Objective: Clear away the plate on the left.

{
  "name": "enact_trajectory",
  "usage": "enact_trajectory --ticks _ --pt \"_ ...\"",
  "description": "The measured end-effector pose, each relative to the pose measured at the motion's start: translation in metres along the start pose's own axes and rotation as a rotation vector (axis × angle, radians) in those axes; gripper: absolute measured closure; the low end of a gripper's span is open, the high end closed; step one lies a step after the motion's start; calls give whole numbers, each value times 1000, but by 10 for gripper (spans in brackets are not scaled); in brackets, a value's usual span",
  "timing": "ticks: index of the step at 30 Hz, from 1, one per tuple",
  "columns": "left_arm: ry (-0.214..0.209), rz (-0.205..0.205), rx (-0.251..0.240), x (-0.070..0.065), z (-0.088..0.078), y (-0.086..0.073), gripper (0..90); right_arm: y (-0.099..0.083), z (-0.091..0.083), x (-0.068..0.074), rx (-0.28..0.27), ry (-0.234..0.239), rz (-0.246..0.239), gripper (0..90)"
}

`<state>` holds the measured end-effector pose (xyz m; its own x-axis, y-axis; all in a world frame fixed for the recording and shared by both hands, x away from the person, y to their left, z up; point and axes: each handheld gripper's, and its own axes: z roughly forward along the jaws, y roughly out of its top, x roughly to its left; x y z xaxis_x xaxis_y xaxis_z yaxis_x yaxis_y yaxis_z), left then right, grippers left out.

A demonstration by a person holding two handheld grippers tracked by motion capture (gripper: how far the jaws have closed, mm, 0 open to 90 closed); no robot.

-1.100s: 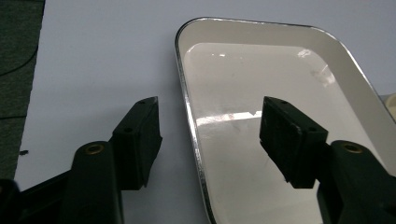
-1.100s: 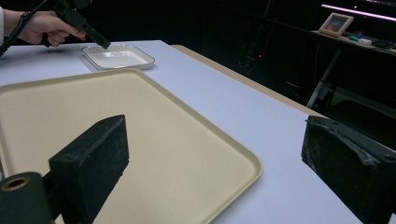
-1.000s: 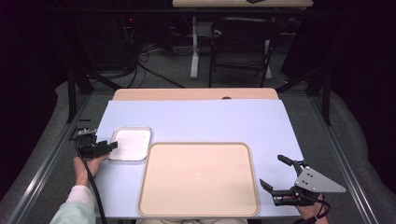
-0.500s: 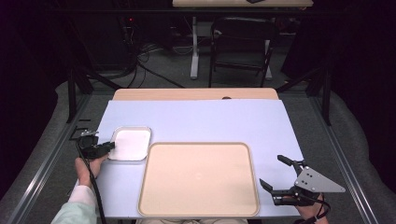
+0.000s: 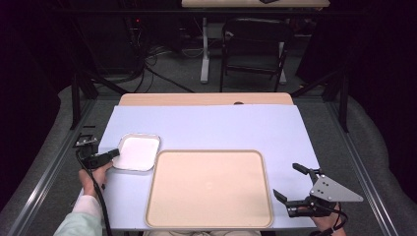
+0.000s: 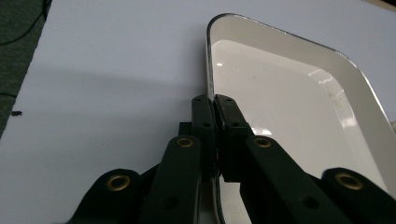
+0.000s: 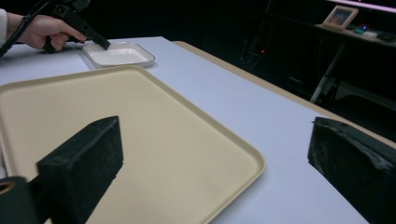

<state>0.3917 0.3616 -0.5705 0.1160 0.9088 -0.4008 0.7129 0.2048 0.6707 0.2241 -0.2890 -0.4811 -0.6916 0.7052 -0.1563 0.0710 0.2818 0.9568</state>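
Rim of the small white dish (image 6: 212, 65) sat pinched between the jaws of my left gripper (image 6: 215, 105), which had just been closing and were now pressed together on that thin edge, one pad inside the dish and one outside. In the high view the dish (image 5: 137, 151) lay flat on the pale blue table cover (image 5: 206, 125), near its left side, just beside the far left corner of the big beige tray (image 5: 209, 189); I could not tell whether the two touched. My left gripper (image 5: 112, 154) met it at the near left edge. My right gripper (image 5: 291, 183) hung at the near right corner of the table, just beside the tray, its jaws spread wide with nothing between them, having just been opening a little further.
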Motion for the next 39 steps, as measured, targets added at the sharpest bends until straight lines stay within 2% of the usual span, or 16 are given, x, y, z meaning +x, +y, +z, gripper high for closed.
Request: enact_trajectory --ticks 6,10,14,19,26,33,39 --pt "-25 -40 -6 3 -1 0 878 -1 2 -1 15 2 5 12" --pt "-18 -43 -7 4 -3 0 879 -1 1 -1 17 2 8 7" --pt "-15 -48 -24 5 -7 1 880 -2 4 -2 41 11 23 0" --pt "-14 -33 -43 2 -12 3 880 -2 3 -3 41 4 26 0" --pt "-8 16 -66 -8 -21 6 880 -2 4 -3 48 0 36 0" --pt "-27 43 -95 -20 -28 9 879 -2 5 -4 55 -4 41 0" --pt "-39 46 -113 -26 -34 10 880 -3 6 -5 65 -9 48 0"
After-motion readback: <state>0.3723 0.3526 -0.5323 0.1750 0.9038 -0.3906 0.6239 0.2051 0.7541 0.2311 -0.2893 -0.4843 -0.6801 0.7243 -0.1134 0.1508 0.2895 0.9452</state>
